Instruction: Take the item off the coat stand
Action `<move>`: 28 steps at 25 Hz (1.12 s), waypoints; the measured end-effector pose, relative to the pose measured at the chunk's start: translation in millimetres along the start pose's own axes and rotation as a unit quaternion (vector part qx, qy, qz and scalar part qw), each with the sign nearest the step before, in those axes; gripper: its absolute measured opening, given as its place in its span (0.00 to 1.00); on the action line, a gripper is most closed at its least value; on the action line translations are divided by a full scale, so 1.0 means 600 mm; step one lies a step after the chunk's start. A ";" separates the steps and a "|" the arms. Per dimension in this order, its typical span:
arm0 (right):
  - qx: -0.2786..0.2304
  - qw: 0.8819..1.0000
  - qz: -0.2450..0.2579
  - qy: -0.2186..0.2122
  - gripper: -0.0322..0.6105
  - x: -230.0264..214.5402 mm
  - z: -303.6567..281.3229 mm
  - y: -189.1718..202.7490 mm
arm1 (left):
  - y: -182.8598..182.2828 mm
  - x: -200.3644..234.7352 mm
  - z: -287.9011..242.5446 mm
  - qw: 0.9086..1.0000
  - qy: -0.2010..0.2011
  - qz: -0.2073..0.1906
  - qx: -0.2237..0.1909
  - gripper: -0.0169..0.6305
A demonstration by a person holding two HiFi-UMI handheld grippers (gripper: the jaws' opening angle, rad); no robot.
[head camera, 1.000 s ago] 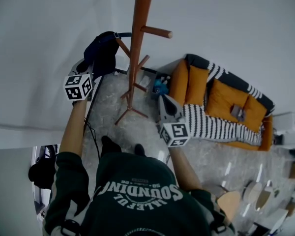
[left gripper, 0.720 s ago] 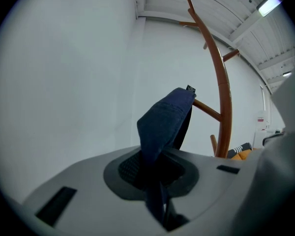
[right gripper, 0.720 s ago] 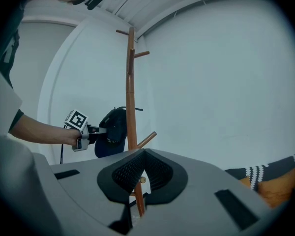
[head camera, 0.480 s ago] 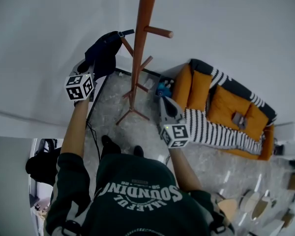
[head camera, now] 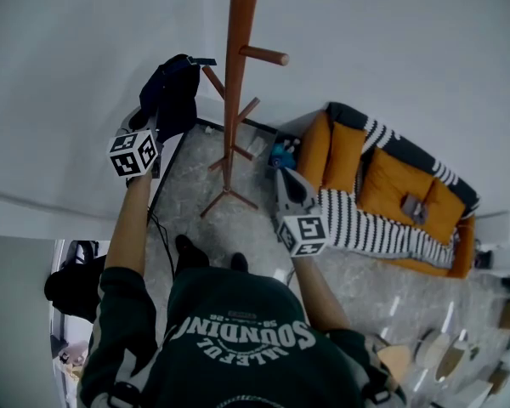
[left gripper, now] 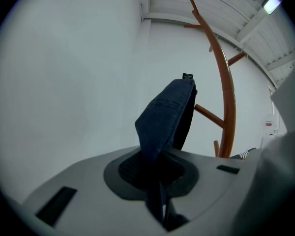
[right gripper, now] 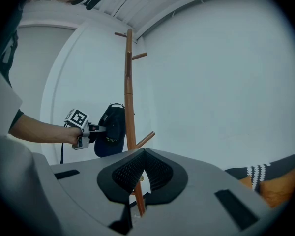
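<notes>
Clamped the left gripper on the brim of a dark blue cap, jaws drawn narrow with the fabric pinched between the pads. Held that cap up just beside the pole of the wooden coat stand, to the stand's left in the head view, level with its lower pegs, crown turned toward the stand and a small strap tab sticking out on top. Could not tell whether the cap touched the nearest peg or hung just clear of it. Kept the right gripper well apart from the stand, on its other side, tips met with nothing between them, pointed toward the pole. Saw, beyond the stand on the side away from the cap, an orange sofa with a striped throw.
</notes>
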State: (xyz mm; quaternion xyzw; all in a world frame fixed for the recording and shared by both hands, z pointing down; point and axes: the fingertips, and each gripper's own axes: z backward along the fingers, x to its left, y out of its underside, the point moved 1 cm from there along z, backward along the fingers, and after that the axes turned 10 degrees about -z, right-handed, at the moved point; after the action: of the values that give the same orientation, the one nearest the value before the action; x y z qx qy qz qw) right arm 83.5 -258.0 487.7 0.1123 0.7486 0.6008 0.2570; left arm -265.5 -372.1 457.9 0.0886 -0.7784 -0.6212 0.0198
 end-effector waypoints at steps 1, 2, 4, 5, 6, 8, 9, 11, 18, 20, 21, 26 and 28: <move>0.000 1.000 0.001 -0.002 0.05 -0.001 -0.001 0.002 | 0.007 0.002 0.005 1.000 -0.003 0.001 0.003 0.08; 0.002 1.000 0.002 -0.004 0.05 0.000 -0.001 0.005 | 0.014 0.003 0.012 1.000 -0.005 0.003 0.005 0.08; 0.005 1.000 0.003 -0.014 0.05 0.006 -0.002 0.006 | 0.030 0.002 0.030 1.000 -0.009 0.006 0.010 0.08; 0.005 1.000 0.003 -0.021 0.05 0.011 -0.003 0.005 | 0.039 0.000 0.040 1.000 -0.010 0.007 0.013 0.08; 0.007 1.000 0.003 -0.027 0.05 0.016 -0.004 0.004 | 0.049 -0.003 0.050 1.000 -0.010 0.008 0.016 0.08; 0.013 0.999 0.005 -0.035 0.05 0.024 -0.006 0.008 | 0.068 -0.008 0.069 1.000 -0.012 0.011 0.021 0.08; 0.015 0.999 0.005 -0.037 0.05 0.026 -0.007 0.011 | 0.077 -0.011 0.079 1.000 -0.014 0.013 0.024 0.08; 0.014 0.999 0.006 -0.045 0.05 0.032 -0.008 0.014 | 0.094 -0.018 0.100 0.999 -0.016 0.015 0.030 0.08; 0.011 0.997 0.017 -0.080 0.05 0.057 -0.006 0.017 | 0.128 -0.046 0.169 0.999 -0.020 0.017 0.036 0.08; 0.012 0.996 0.018 -0.085 0.05 0.064 -0.005 0.021 | 0.130 -0.055 0.189 0.999 -0.022 0.017 0.033 0.08; 0.012 0.996 0.019 -0.087 0.05 0.068 -0.005 0.022 | 0.131 -0.059 0.199 0.999 -0.023 0.018 0.032 0.08; 0.016 0.994 0.026 -0.106 0.05 0.086 -0.005 0.023 | 0.136 -0.093 0.242 0.999 -0.024 0.021 0.024 0.08; 0.018 0.993 0.029 -0.113 0.05 0.094 -0.006 0.023 | 0.138 -0.106 0.256 0.999 -0.024 0.020 0.023 0.08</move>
State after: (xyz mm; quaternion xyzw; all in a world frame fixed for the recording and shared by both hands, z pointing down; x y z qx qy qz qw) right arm 32.2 -230.9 487.4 0.2054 0.7219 0.5781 0.3201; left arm -234.3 -195.9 508.3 0.0587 -0.7942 -0.6047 0.0117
